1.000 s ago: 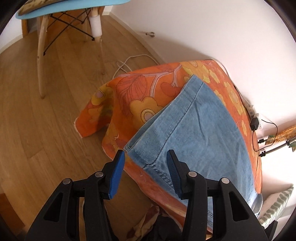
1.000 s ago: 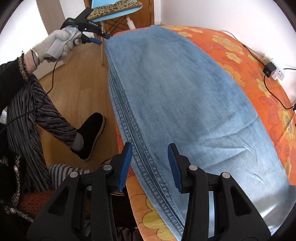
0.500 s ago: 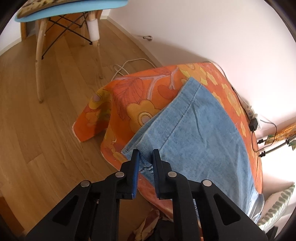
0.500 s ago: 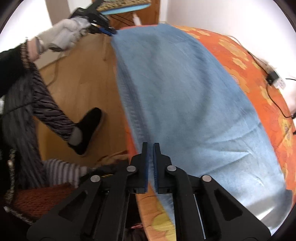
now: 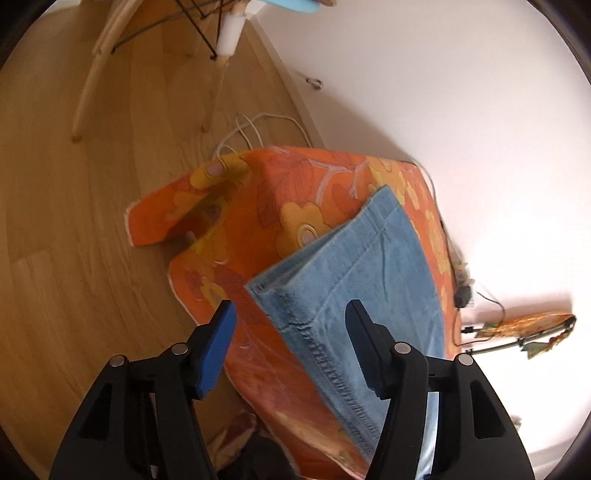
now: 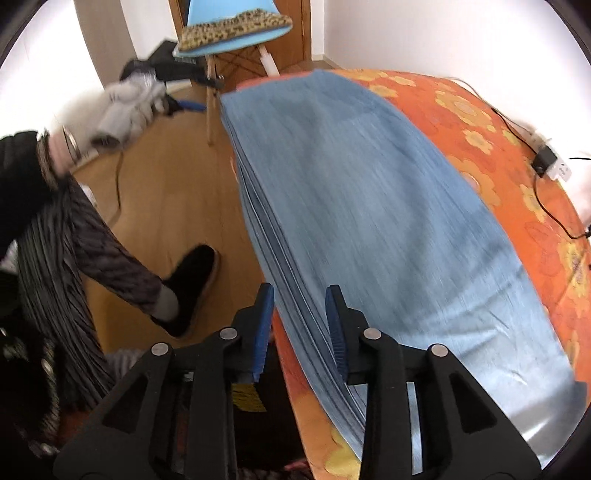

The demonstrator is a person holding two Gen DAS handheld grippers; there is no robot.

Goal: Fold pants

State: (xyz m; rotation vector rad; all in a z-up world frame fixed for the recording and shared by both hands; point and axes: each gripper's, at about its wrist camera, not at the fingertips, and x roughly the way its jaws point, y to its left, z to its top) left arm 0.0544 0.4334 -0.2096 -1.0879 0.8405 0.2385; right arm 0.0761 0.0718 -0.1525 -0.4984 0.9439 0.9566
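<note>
Light blue denim pants lie flat and folded lengthwise on a bed with an orange flowered cover. In the left wrist view the hem end of the pants sits at the bed's corner. My left gripper is open, its jaws on either side of the hem corner without touching it. My right gripper is open over the seam edge of the pants near the bed's side. The left gripper also shows far off in the right wrist view, held by a gloved hand.
A blue chair with a leopard cushion stands on the wooden floor beyond the bed. White cables lie by the wall. A charger and power strip sit at the bed's far edge. The person's leg and black slipper are left of the bed.
Both grippers closed half a second ago and have now opened again. The left gripper pulled back and tilted at the hem corner; the right view is blurred from motion.
</note>
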